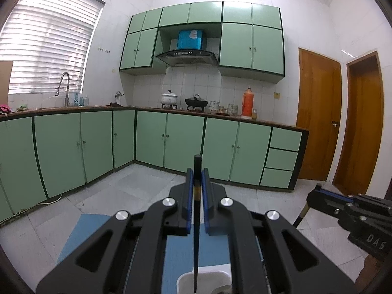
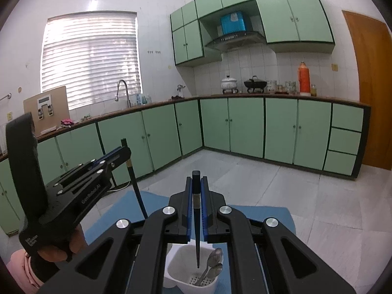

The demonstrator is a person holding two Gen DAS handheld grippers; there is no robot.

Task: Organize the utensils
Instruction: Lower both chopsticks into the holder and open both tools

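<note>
My left gripper (image 1: 197, 174) is shut on a black chopstick (image 1: 196, 240) that hangs upright, tip over a white utensil holder (image 1: 208, 278). My right gripper (image 2: 196, 183) is shut on a second black chopstick (image 2: 196, 237), upright, its tip just inside the white utensil holder (image 2: 181, 259), which holds two metal spoons (image 2: 213, 262). The holder stands on a blue mat (image 2: 264, 215). The left gripper also shows in the right wrist view (image 2: 122, 153) with its chopstick (image 2: 137, 191). The right gripper shows at the right edge of the left wrist view (image 1: 318, 191).
Green L-shaped kitchen cabinets (image 2: 245, 125) run along the far walls, with a sink tap (image 2: 122, 90), pots (image 2: 229, 83) and an orange thermos (image 2: 303, 78) on the counter. Wooden doors (image 1: 318, 122) stand at the right. A pale tiled floor (image 2: 269, 186) lies beyond the mat.
</note>
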